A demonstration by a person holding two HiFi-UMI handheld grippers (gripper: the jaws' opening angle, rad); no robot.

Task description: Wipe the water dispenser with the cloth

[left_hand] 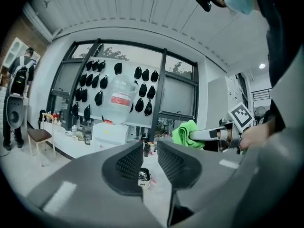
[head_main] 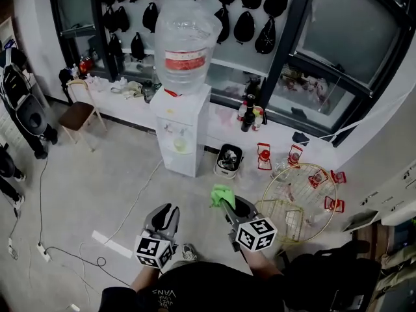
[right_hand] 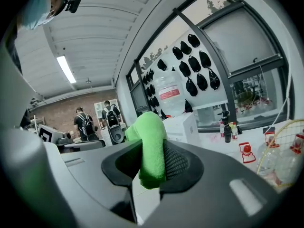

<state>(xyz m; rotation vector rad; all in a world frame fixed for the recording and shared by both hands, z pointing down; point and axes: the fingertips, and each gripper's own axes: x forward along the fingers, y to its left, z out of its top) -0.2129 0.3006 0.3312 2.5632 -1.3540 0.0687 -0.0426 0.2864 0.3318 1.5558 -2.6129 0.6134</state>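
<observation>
The white water dispenser (head_main: 181,135) stands against the far ledge with a clear bottle (head_main: 184,51) on top; it also shows in the left gripper view (left_hand: 110,133) and the right gripper view (right_hand: 183,127). My right gripper (head_main: 224,203) is shut on a green cloth (head_main: 221,194), which sticks out between its jaws (right_hand: 150,146). The cloth (left_hand: 186,133) also shows at the right of the left gripper view. My left gripper (head_main: 164,214) hangs beside it, open with a narrow gap and nothing between its fingers. Both grippers are well short of the dispenser.
A small bin (head_main: 228,160) sits right of the dispenser, with red-capped bottles (head_main: 263,155) and a wire basket (head_main: 299,197) further right. A chair (head_main: 79,114) stands at the left. Cables (head_main: 45,239) run across the floor. People with backpacks (right_hand: 111,118) stand in the background.
</observation>
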